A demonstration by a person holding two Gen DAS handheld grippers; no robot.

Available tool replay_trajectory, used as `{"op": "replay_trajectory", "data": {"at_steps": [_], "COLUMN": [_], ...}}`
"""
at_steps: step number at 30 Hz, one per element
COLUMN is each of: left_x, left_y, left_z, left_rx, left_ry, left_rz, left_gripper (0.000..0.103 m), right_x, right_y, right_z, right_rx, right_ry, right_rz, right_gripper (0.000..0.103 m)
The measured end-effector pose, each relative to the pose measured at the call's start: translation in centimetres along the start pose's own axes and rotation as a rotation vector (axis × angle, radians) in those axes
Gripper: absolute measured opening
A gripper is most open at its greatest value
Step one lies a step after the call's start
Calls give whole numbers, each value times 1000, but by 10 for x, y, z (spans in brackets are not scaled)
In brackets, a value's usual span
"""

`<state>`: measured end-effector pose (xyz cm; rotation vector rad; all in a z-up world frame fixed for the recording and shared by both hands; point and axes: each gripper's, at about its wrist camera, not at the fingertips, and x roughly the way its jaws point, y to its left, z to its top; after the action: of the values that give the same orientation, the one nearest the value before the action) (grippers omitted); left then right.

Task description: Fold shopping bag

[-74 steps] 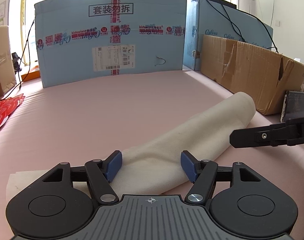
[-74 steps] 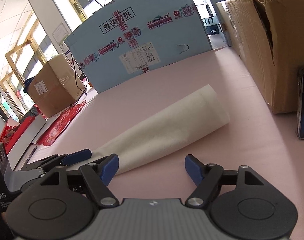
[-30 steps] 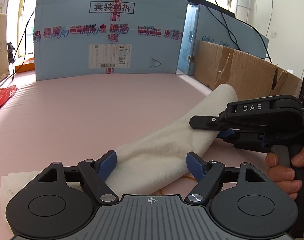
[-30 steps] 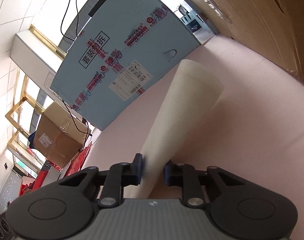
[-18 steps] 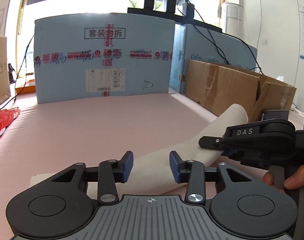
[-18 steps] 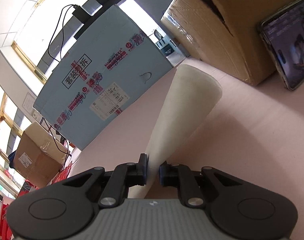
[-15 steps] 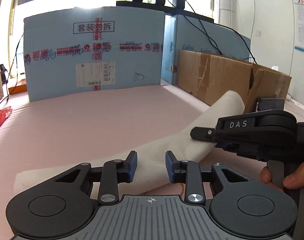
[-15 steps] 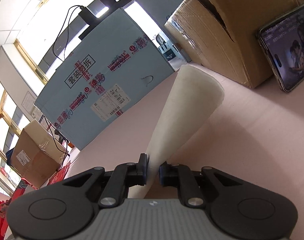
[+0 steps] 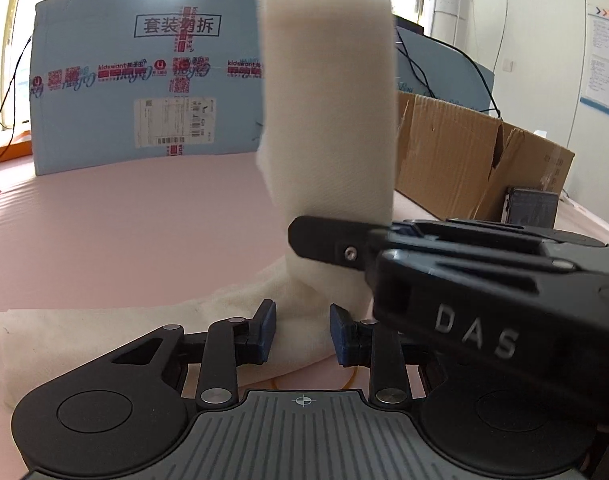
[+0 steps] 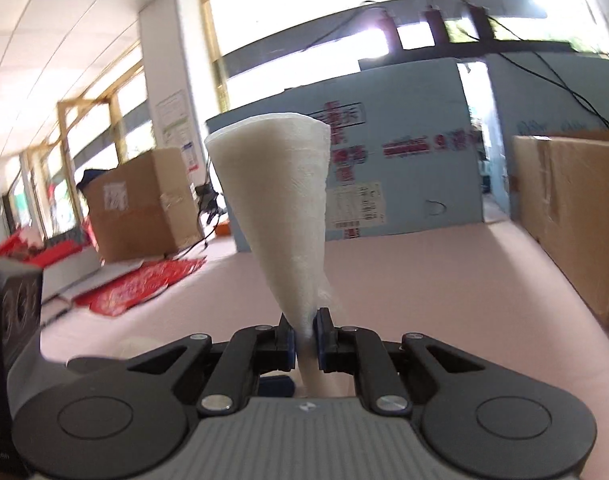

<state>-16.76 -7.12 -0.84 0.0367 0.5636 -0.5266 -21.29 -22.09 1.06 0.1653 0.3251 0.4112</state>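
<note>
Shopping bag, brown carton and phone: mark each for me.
shopping bag [image 9: 328, 120]: left wrist view, raised cloth panel.
brown carton [image 9: 456, 152]: left wrist view, its side wall.
phone [image 9: 530, 208]: left wrist view, its dark screen.

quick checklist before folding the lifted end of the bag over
1. Right tongs shut on the white shopping bag: ok.
2. Left tongs pinching the bag's near part: ok.
3. Lifted end off the pink table: ok.
4. Bag's other end flat on the table: ok.
5. Landing spot clear of the cardboard box: ok.
6. Yellow cord under the bag clear of the fold: cannot tell.
</note>
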Motion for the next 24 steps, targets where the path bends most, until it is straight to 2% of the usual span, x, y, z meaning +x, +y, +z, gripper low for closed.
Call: {"op": "replay_trajectory", "data": {"at_steps": [1, 3, 6, 10, 14, 16, 21, 22, 24], "left_x": [-5, -18, -43, -58, -64, -63, -67, -70, -85], "left_y": [2, 7, 28, 60, 76, 80, 94, 96, 98], "left_z": [-1, -3, -6, -16, -25, -25, -22, -21, -17], "left_rx": [6, 21, -3, -118, -217, -230, -279, -284, -288], "left_ry": [-6, -21, -29, -31, -84, -91, -108, -115, -157], "left_rz": [-4, 11, 87, 147, 97, 85, 61, 85, 185], "left_gripper": [30, 41, 42, 42, 48, 49, 50, 52, 62], "right_x": [2, 5, 13, 16, 20, 20, 17, 17, 16], "right_y": [3, 7, 16, 42, 60, 66, 79, 81, 84], "right_z": [2, 4, 7, -3, -9, -12, -21, -22, -24], "right_rx": [-22, -62, -115, -240, -330, -363, -441, -454, -469], "right_ry": [12, 33, 59, 107, 163, 178, 201, 203, 205], "right_rz": [-10, -28, -15, 4, 31, 37, 37, 36, 32], "right_gripper": [11, 11, 11, 11, 12, 13, 23, 25, 25]}}
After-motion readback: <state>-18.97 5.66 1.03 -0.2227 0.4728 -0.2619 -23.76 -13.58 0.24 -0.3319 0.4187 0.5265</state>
